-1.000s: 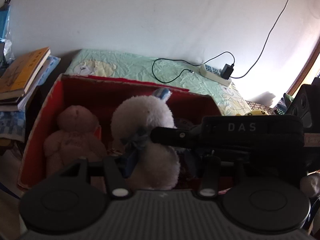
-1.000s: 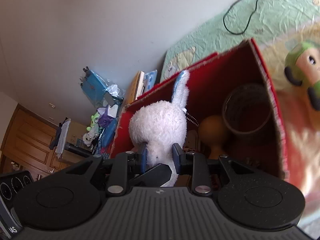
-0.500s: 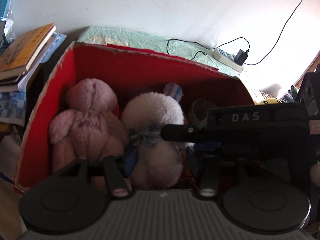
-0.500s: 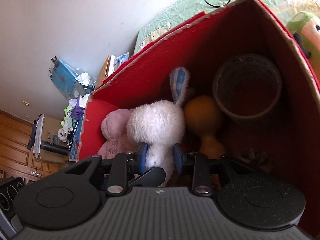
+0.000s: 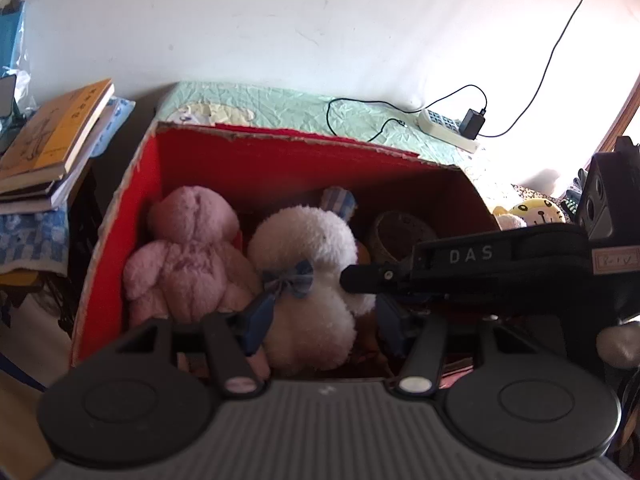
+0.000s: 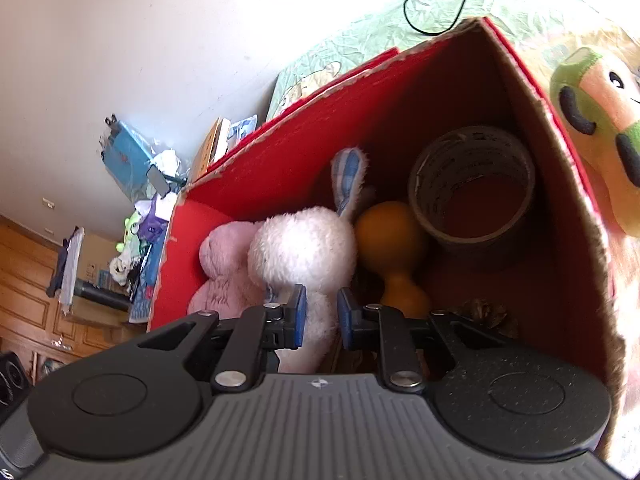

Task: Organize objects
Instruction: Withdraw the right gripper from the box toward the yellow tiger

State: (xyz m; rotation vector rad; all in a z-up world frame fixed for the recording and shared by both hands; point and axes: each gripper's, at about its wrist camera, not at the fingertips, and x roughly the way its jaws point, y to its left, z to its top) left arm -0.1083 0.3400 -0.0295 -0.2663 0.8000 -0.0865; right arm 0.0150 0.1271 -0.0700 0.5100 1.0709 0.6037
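So you've got a bed (image 5: 280,100) with a crinkly pale-green cartoon-print sheet, pushed up against the white wall. Sitting right on it is the red cardboard box (image 5: 280,160), taking up most of the near part. Behind the box, over on the far right, a white power strip (image 5: 446,130) lies on the sheet with a black adapter (image 5: 472,124) plugged in and a thin black cable (image 5: 360,120) looping across the fabric. On the right side of the box a green-and-orange plush (image 6: 600,120) rests on the sheet just beside the box wall, and a yellow plush (image 5: 540,212) sits there too.
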